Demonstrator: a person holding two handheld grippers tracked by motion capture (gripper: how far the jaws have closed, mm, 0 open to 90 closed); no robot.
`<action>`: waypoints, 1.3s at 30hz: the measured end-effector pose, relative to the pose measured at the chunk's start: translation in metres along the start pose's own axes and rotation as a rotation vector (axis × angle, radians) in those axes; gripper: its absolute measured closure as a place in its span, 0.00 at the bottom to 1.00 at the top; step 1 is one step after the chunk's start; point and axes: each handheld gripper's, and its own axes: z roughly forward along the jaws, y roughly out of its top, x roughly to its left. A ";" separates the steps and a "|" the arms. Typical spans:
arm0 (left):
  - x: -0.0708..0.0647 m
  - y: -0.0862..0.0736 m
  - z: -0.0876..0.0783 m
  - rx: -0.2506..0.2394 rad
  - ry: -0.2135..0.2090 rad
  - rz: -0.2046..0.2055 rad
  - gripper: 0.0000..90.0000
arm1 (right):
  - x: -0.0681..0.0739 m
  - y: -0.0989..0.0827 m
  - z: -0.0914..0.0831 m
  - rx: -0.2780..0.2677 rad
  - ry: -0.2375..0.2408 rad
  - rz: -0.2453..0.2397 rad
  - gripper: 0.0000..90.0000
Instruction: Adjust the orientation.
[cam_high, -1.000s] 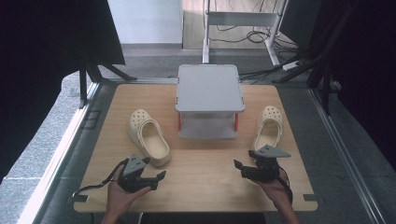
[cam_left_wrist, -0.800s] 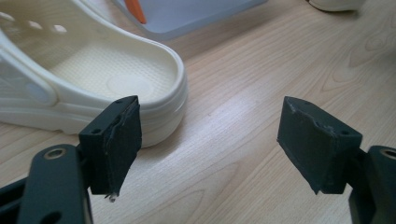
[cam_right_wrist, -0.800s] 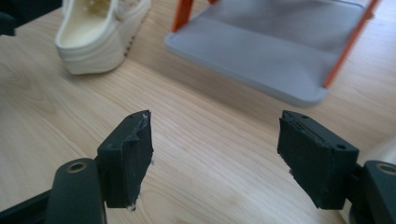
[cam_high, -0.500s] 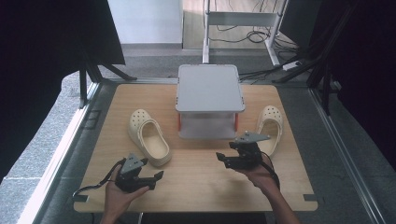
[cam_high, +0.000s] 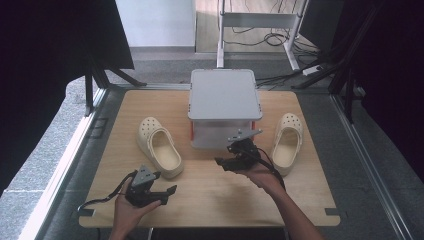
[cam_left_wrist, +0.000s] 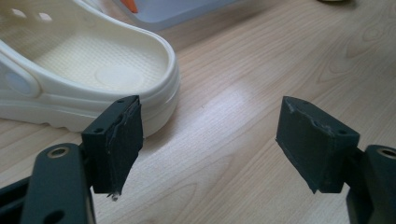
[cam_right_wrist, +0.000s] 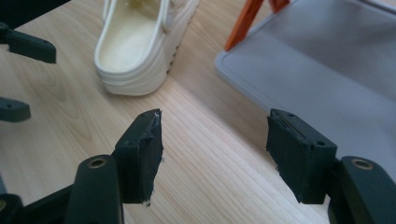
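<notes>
Two cream clogs on the wooden table (cam_high: 210, 200), a grey two-tier shoe rack (cam_high: 225, 107) with orange legs standing between them at the back.

Right gripper (cam_high: 231, 156) hangs over the table just in front of the rack's lower shelf, aimed across toward the left clog (cam_high: 160, 152). Its jaws have just been closing a bit but are still wide apart, with nothing between them. In the right gripper view the left clog (cam_right_wrist: 140, 46) lies ahead, well apart from the pads.

Left gripper (cam_high: 159, 192) sits low near the table's front edge, jaws wide, holding nothing. In the left gripper view the clog's heel (cam_left_wrist: 154, 88) is just beside the left pad; can't tell if it touches.

Left clog: left of the rack, sole down, opening up. Long axis runs diagonal, toe toward back-left, heel toward front-right, near the left gripper.

Right clog (cam_high: 287, 142): right of the rack, long axis nearly front to back, toe away from the person, tilted slightly right.

Risks, judged:
- Right gripper is close to the rack's front edge and could clip the shelf or an orange leg while crossing.
- Both grippers heading for the same clog could collide.
- A pinch on the soft heel rim may slip or swing the clog.
- Jaws narrowing too early could nudge the clog instead of straddling its wall.
</notes>
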 end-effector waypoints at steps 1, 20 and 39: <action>0.000 0.000 0.000 0.000 -0.001 0.002 0.26 | 0.001 0.002 0.001 0.003 0.005 0.002 0.41; 0.000 -0.001 -0.002 0.008 -0.003 0.008 0.26 | 0.021 0.050 0.044 0.079 0.056 -0.057 0.47; 0.000 -0.002 -0.001 0.014 -0.001 0.014 0.28 | 0.032 0.069 0.081 0.117 0.074 -0.071 0.52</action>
